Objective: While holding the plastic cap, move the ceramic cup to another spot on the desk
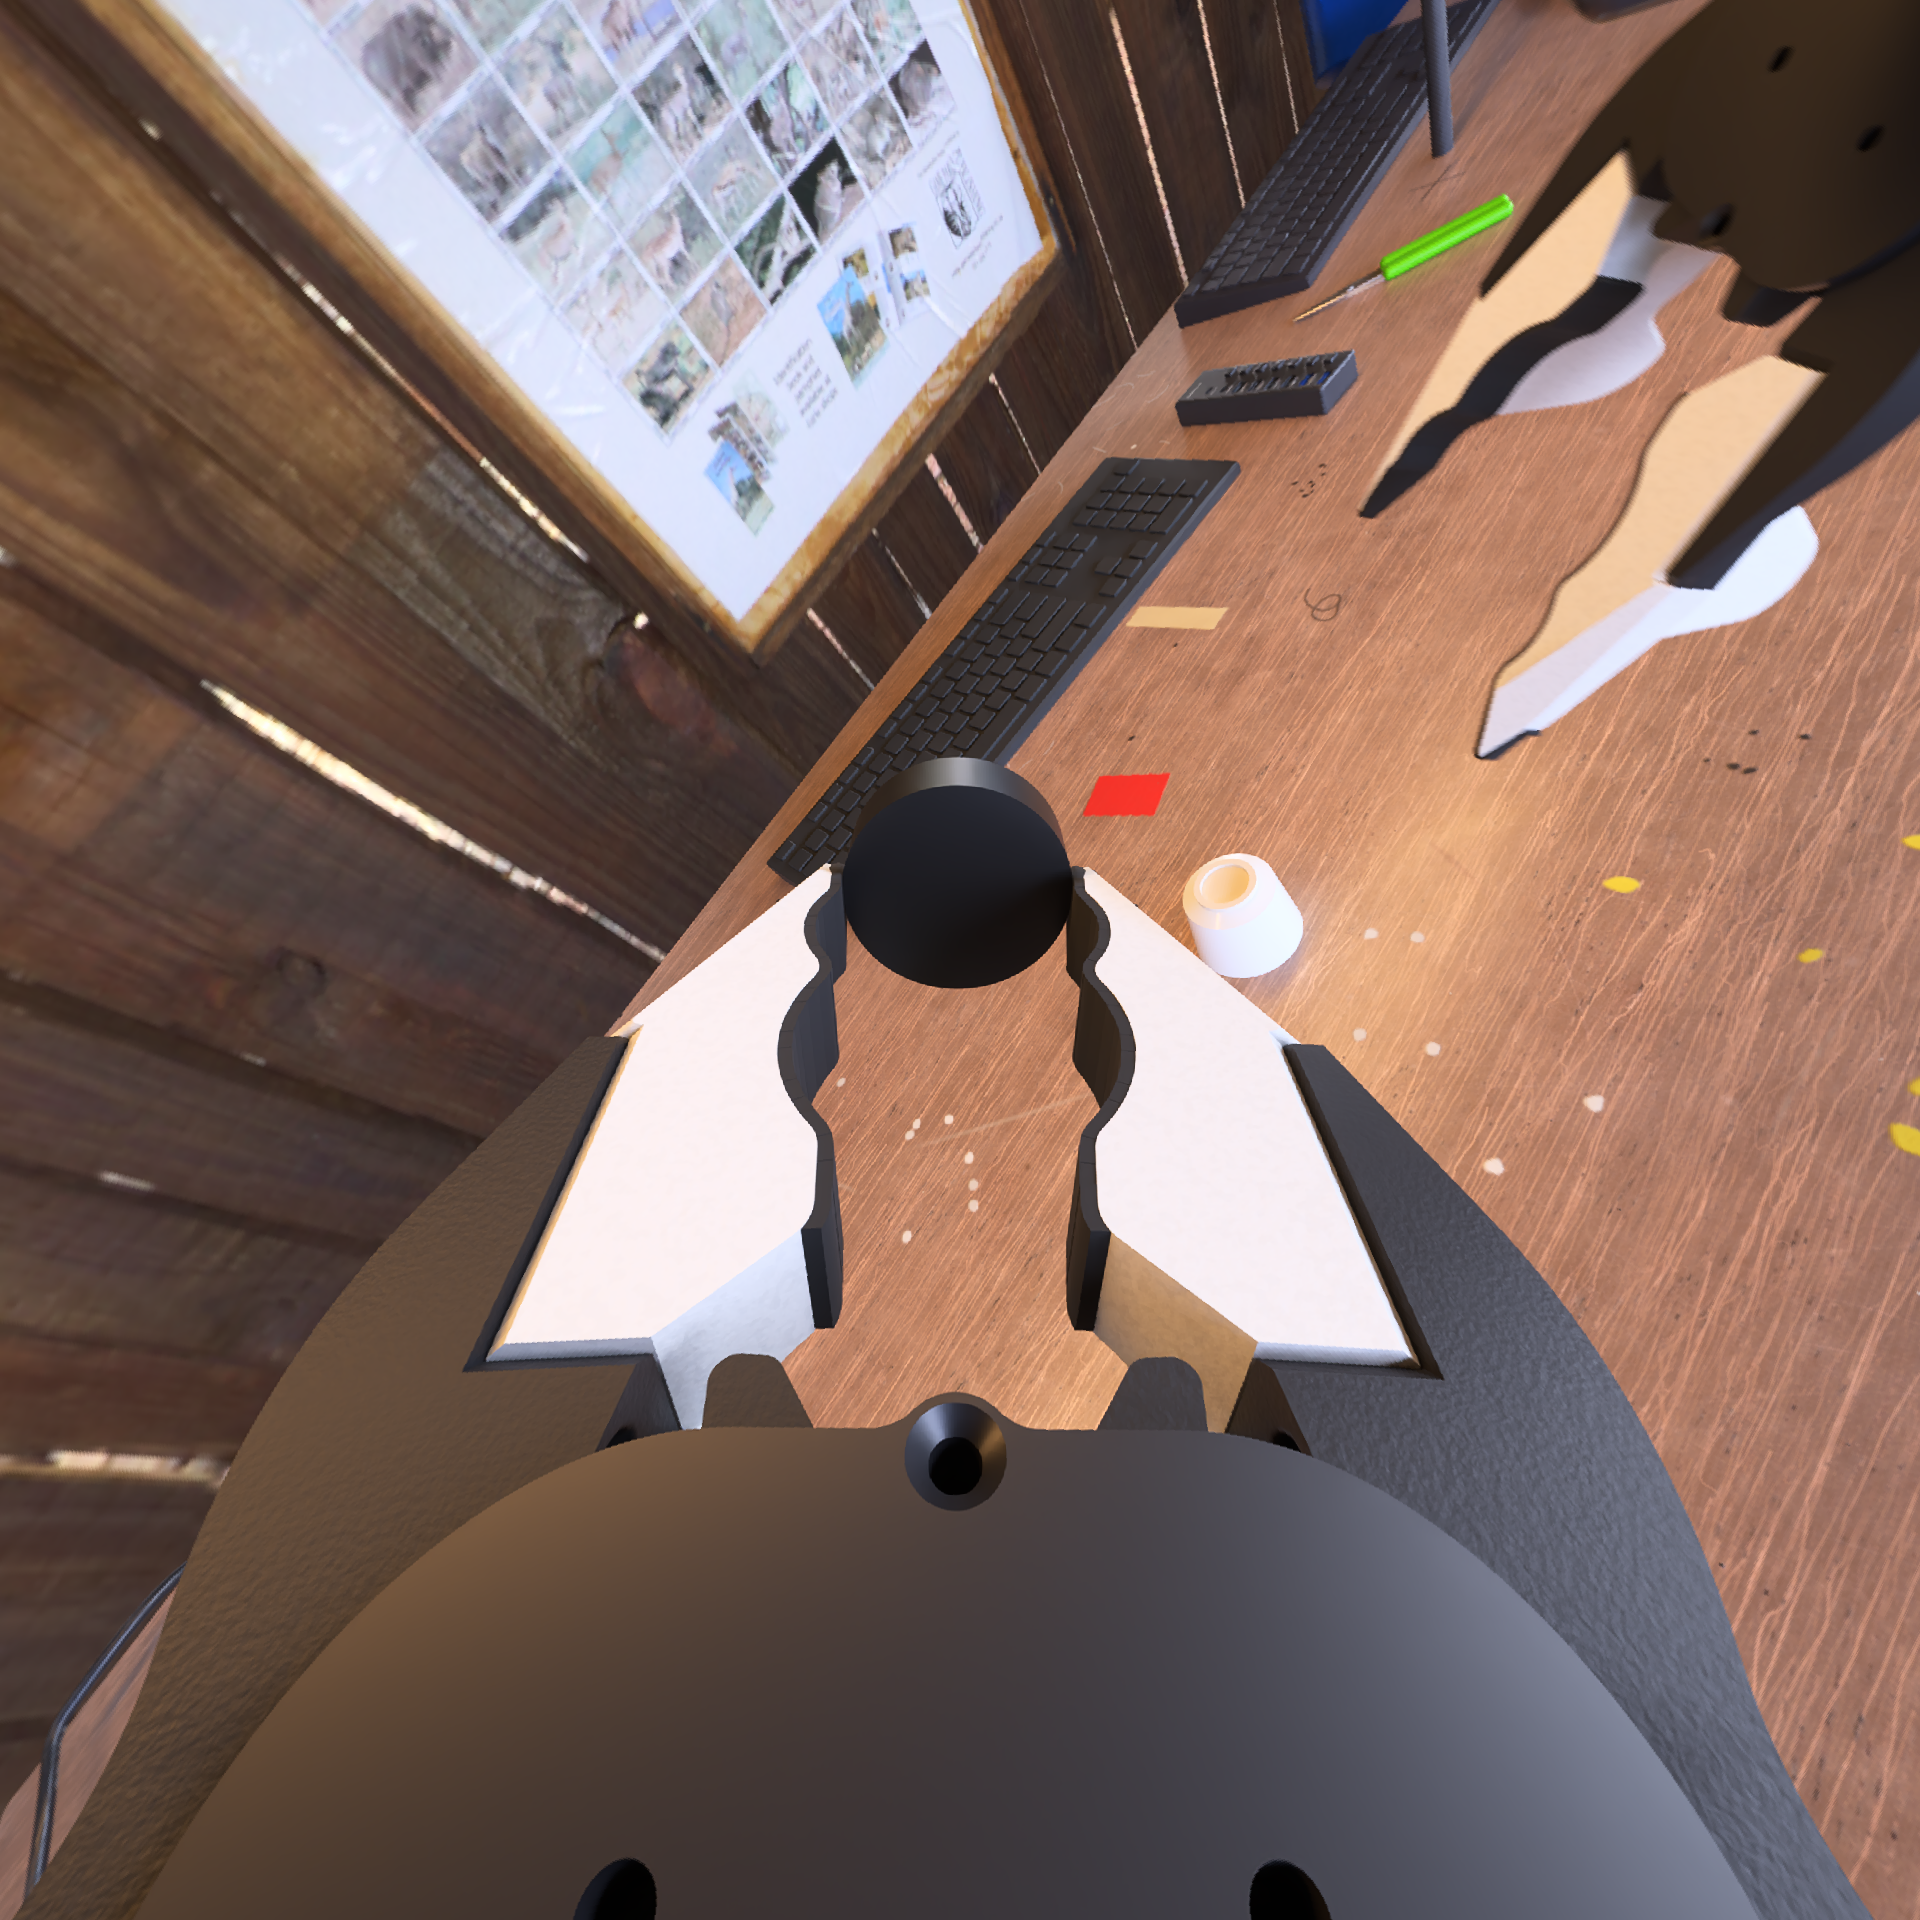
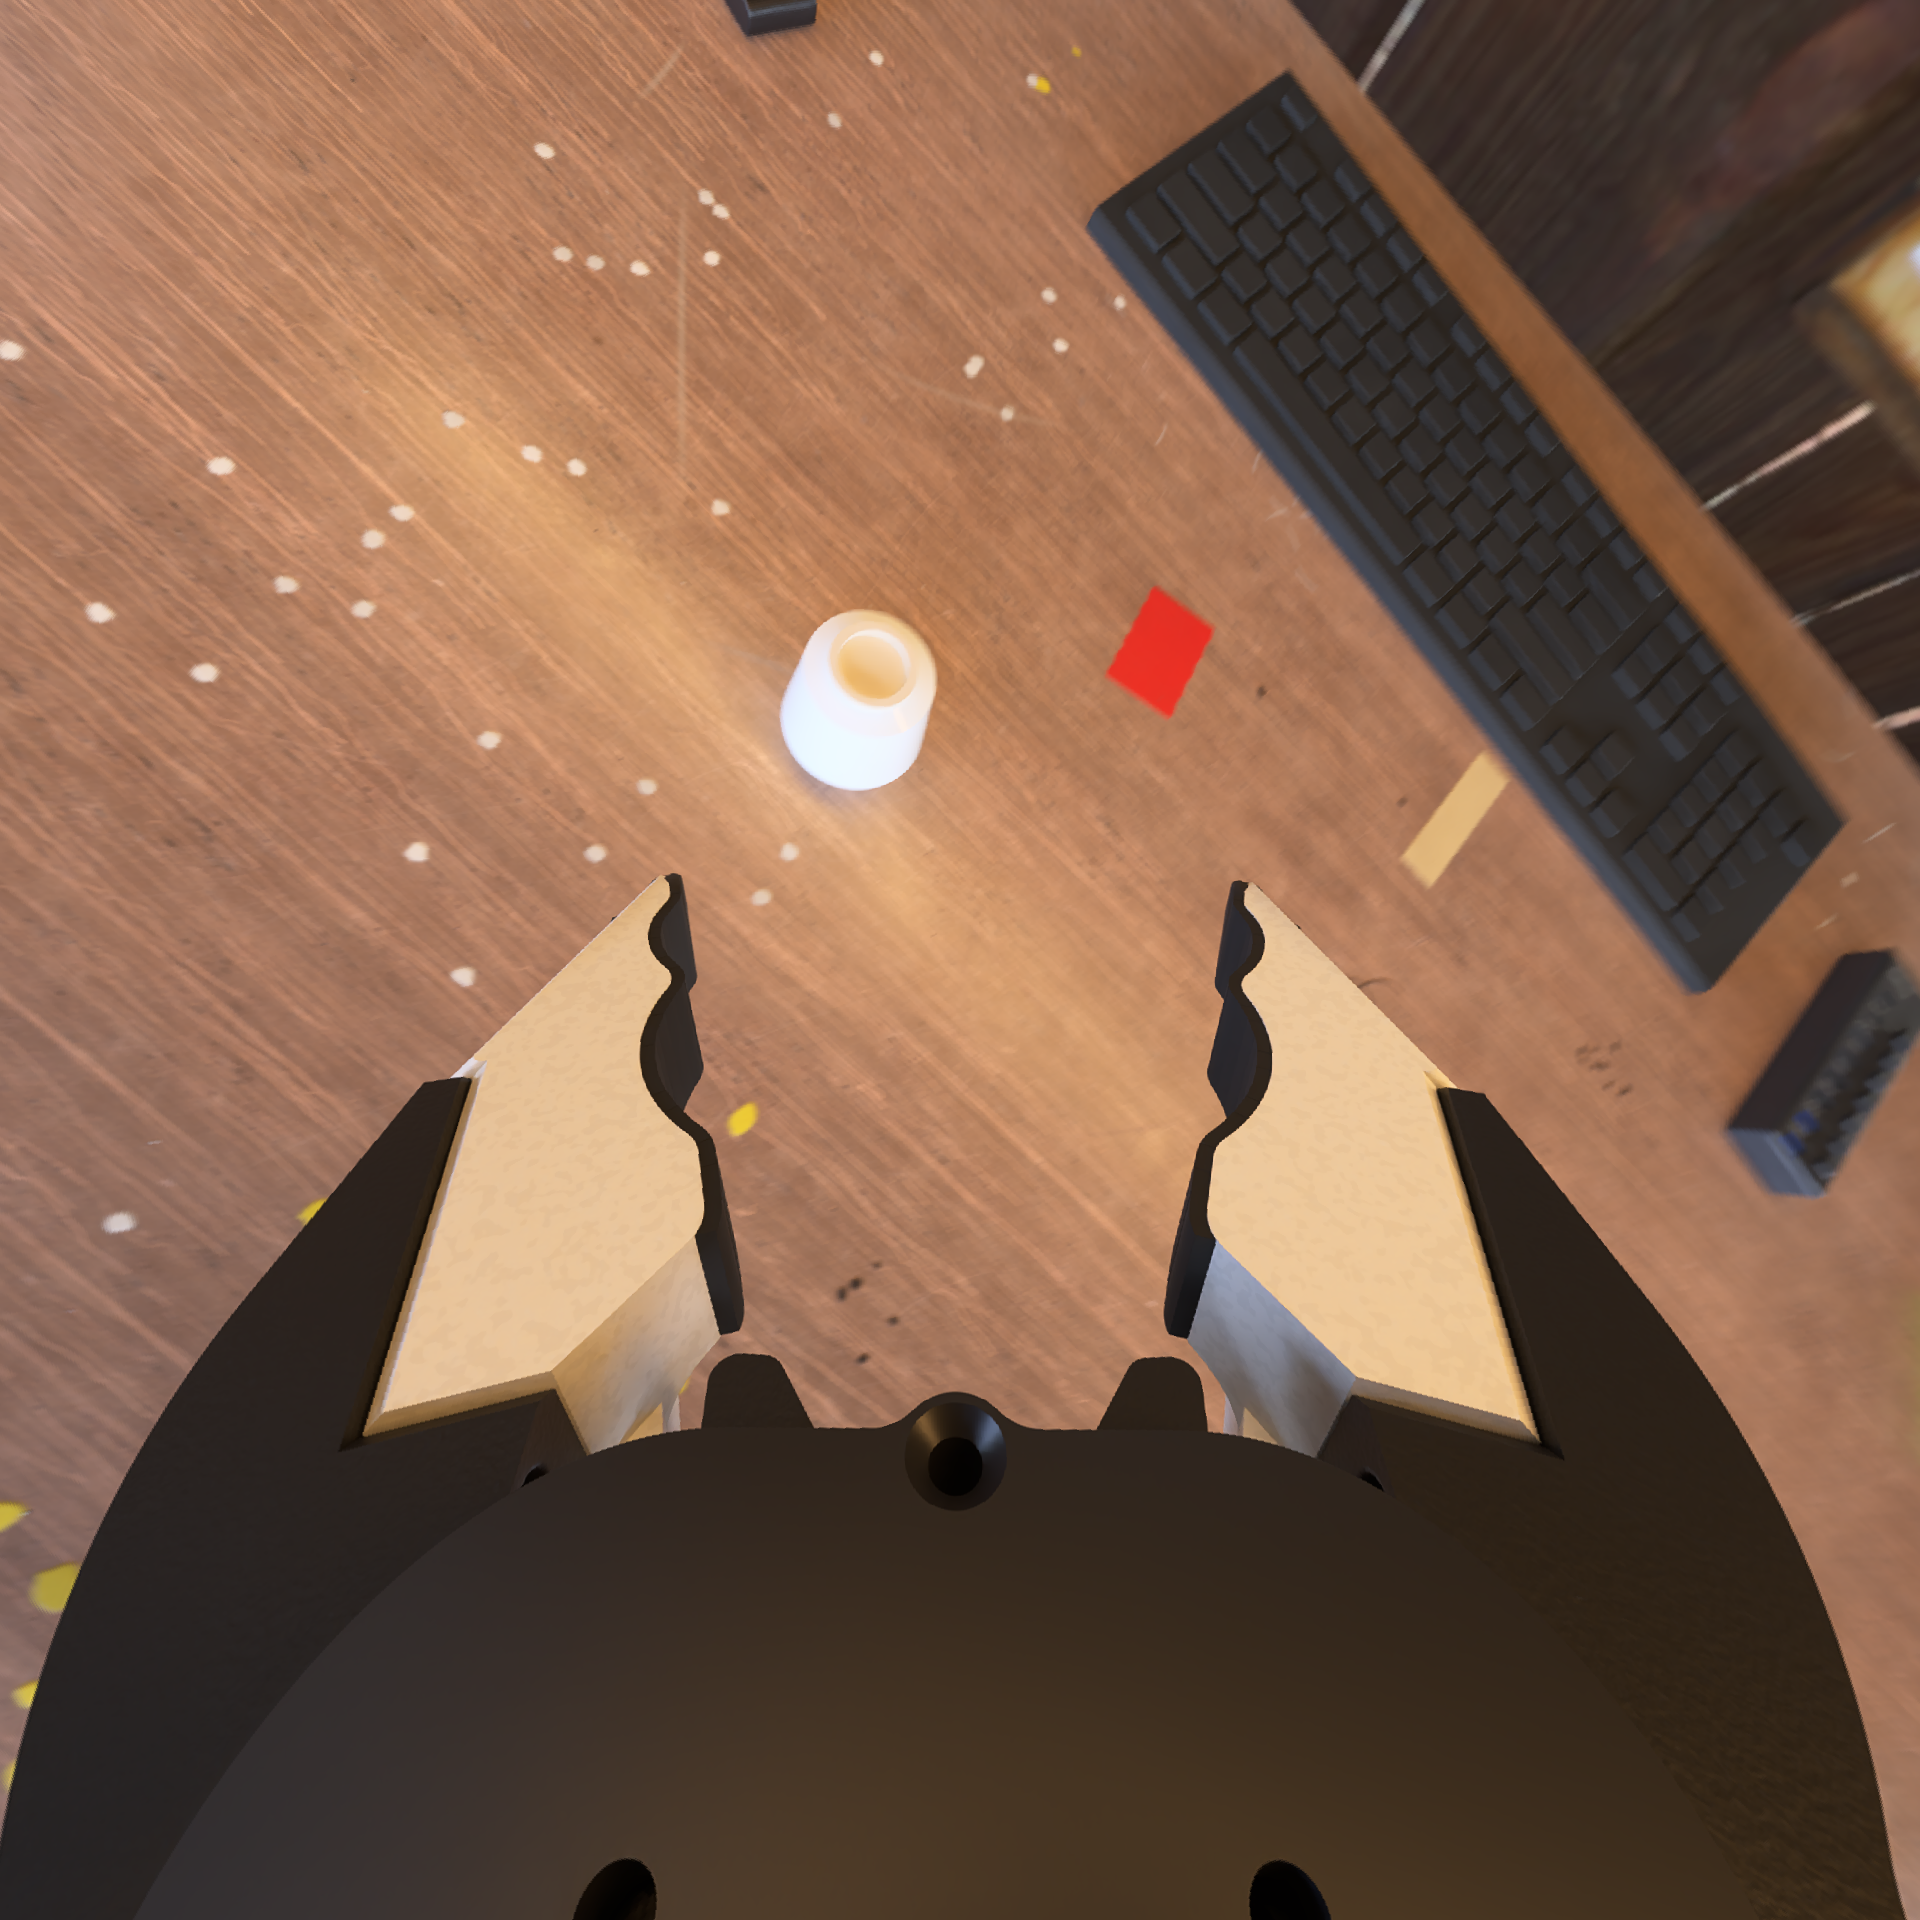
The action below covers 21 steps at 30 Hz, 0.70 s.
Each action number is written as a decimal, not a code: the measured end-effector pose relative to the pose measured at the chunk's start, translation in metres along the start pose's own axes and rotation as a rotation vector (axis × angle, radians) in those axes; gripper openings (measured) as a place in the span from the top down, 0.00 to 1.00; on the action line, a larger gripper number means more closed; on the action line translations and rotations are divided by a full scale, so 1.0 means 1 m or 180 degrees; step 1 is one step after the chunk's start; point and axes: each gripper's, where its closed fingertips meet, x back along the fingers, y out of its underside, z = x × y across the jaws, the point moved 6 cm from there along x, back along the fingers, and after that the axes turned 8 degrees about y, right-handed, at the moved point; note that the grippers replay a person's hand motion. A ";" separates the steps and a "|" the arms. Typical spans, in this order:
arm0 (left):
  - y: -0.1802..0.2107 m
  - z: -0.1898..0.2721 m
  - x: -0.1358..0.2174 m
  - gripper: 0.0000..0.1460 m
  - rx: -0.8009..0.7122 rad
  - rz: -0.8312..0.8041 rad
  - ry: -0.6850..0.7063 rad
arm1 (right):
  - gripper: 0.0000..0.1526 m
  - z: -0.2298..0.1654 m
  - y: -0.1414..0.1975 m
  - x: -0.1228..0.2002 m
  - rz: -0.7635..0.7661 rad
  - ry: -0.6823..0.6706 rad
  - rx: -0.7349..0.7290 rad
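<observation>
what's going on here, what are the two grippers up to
The left gripper is shut on a black plastic cap, held above the desk. The right gripper is open and empty, pointed down at the white ceramic cup, which stands upright beside a red patch, near a black keyboard. The cup is not yet gripped.

A wood-walled office: keyboards on a wooden desk.

Counted against the nearer black keyboard: a second black keyboard lies beyond it, making two. One white ceramic cup, one round black plastic cap, one red square patch, one green-handled screwdriver, two grippers.
</observation>
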 end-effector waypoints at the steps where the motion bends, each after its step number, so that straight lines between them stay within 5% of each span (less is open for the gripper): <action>1: -0.001 0.002 -0.001 0.71 -0.0016 -0.0016 0.0003 | 0.34 -0.005 0.006 0.001 -0.0004 -0.0026 -0.0081; 10: -0.007 0.008 -0.001 0.71 -0.0109 -0.0049 -0.0021 | 0.46 -0.029 0.012 -0.009 0.0020 -0.0091 -0.0684; 21: -0.006 0.009 0.002 0.71 -0.0188 -0.0099 -0.0084 | 0.42 -0.051 0.002 -0.076 -0.0247 0.0389 -0.1220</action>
